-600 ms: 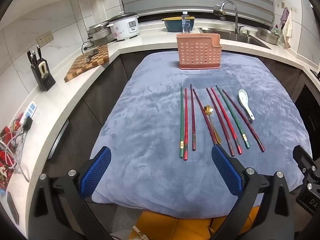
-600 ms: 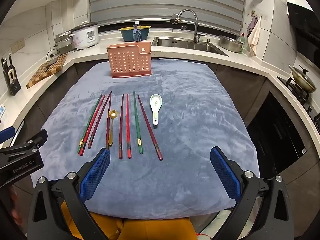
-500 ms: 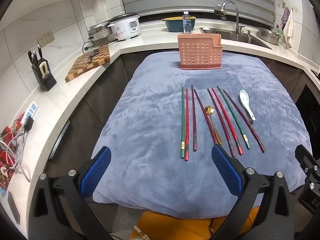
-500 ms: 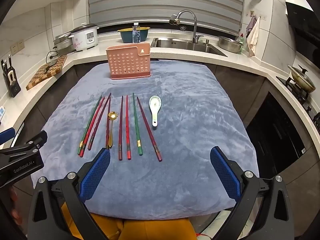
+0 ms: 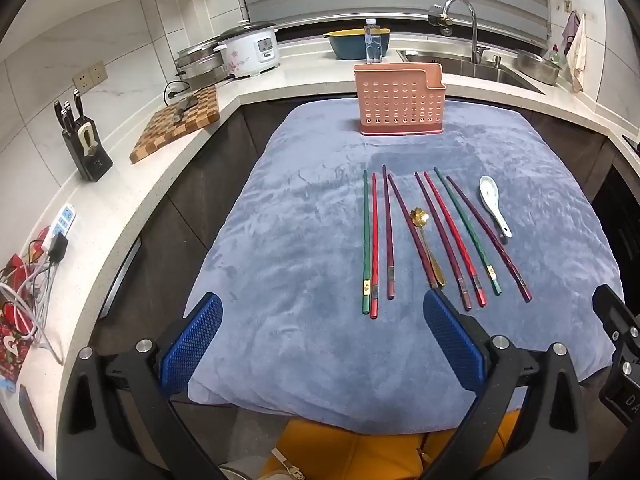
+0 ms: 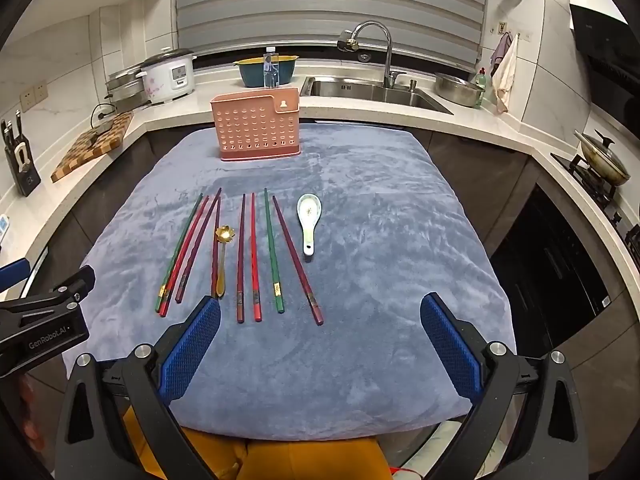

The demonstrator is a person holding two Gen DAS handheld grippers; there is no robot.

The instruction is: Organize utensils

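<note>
Eight chopsticks [image 6: 253, 256] flat in a row – gold spoon [image 6: 222, 258], white spoon [image 6: 308, 220], pink caddy [image 6: 256, 126] upright

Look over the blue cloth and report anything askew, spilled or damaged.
Nothing spilled or broken. The chopsticks lie in a loose, slightly fanned row, not paired by colour. The gold spoon lies among them, and the white spoon lies to their right. The pink holder stands upright behind them.
</note>
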